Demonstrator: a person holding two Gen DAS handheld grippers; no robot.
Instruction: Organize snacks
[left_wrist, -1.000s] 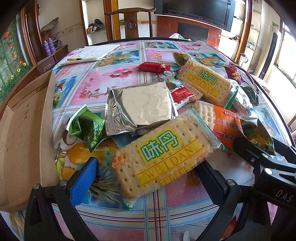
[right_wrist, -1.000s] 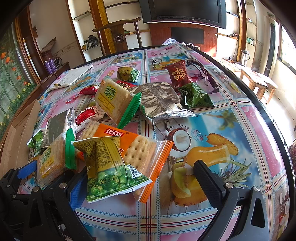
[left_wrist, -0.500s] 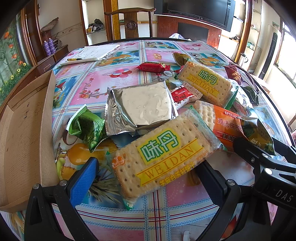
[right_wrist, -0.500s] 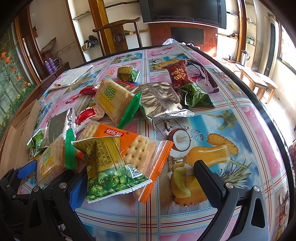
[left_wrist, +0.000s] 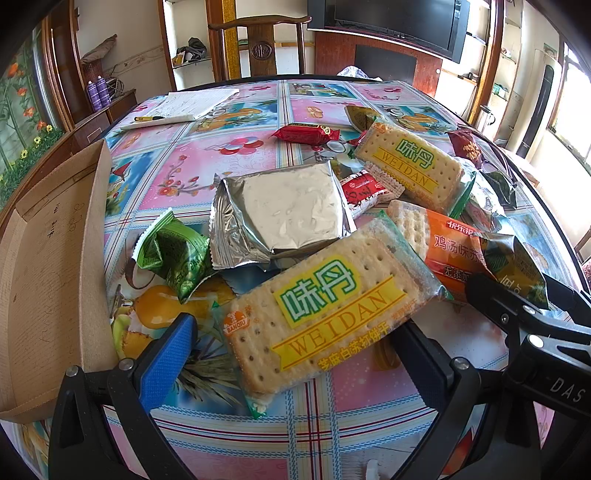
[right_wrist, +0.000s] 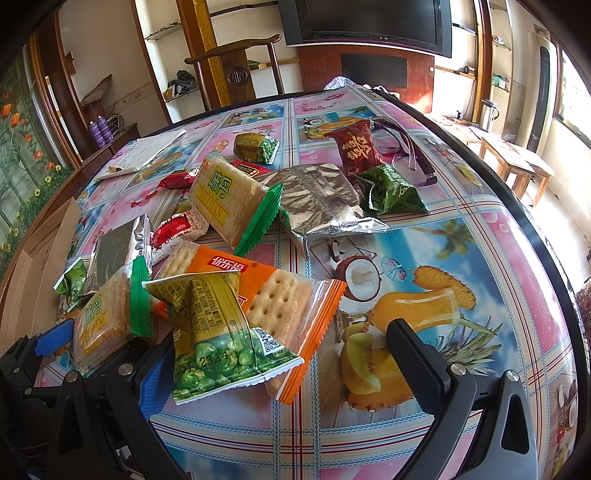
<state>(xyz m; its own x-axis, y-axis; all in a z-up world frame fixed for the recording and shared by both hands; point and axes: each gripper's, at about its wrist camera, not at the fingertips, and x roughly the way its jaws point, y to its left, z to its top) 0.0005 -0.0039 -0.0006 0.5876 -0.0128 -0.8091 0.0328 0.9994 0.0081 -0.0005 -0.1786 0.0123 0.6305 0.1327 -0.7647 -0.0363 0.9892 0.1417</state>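
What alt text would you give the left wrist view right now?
The open left gripper straddles a WEIDAN cracker pack on a colourful tablecloth. Behind it lie a silver foil packet, a green snack bag and more snacks. A cardboard box stands at left.

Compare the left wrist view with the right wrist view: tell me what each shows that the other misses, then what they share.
Only the left wrist view shows the silver foil pack face-on and the inside of the cardboard box.

Only the right wrist view shows the green pea packet whole, the purple glasses and the crumpled silver bag.

Both show the near Weidan cracker pack, the orange cracker pack, and the open left tool and right tool.
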